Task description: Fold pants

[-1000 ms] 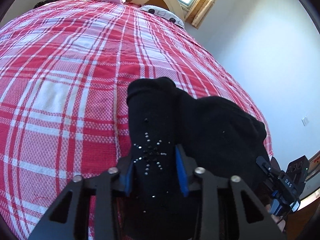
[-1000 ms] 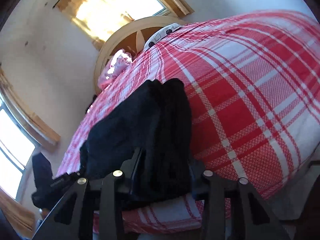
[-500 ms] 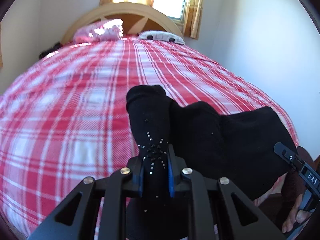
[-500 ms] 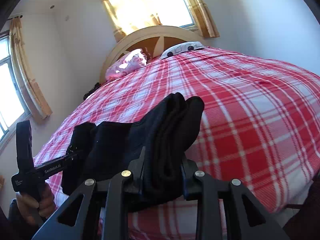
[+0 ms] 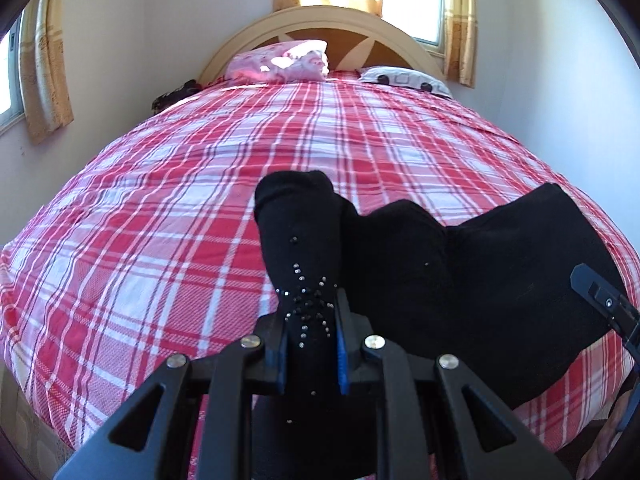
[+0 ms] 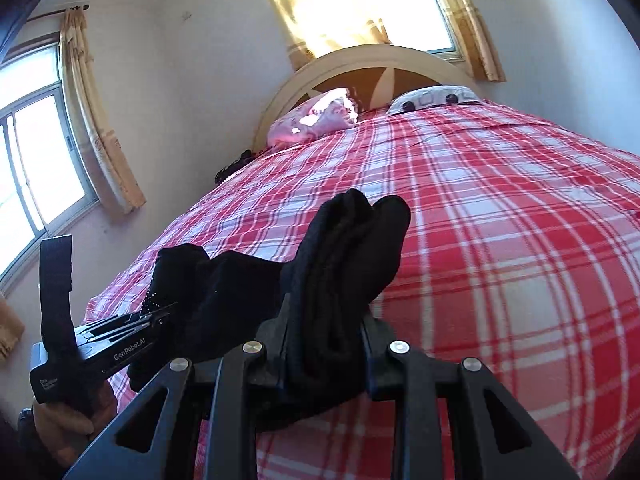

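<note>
I have the black knit pants (image 5: 420,264) pinched in both tools, raised over the foot end of the bed with its red-and-white plaid bedspread (image 5: 168,208). My left hand-held gripper (image 5: 311,344) has its blue-padded fingers (image 5: 282,354) closed tight on a bunched end of the fabric, the part studded with small silver rhinestones, which sticks up past the tips. My right hand-held gripper (image 6: 325,344) is likewise clamped on a thick, layered wad of the same cloth. Holding two ends apart like this keeps the garment stretched between them, so I judge the idea is to carry it out over the bed and lay it flat before making a fold.

The cloth sags between the two tools, and part of it seems to rest on the near edge of the bedspread; I cannot tell exactly where contact begins.

Farther off, a pink floral pillow (image 5: 280,65) and a white pillow with dark patterns (image 5: 404,79) lie against the arched wooden headboard (image 5: 320,20), well apart from my work. Some small dark item (image 6: 234,166) sits at the bed's left edge near the pillows. Nothing lies in the wide middle of the bedspread, so the only hindrance I expect is the pants' own bunching inside each grip.
</note>
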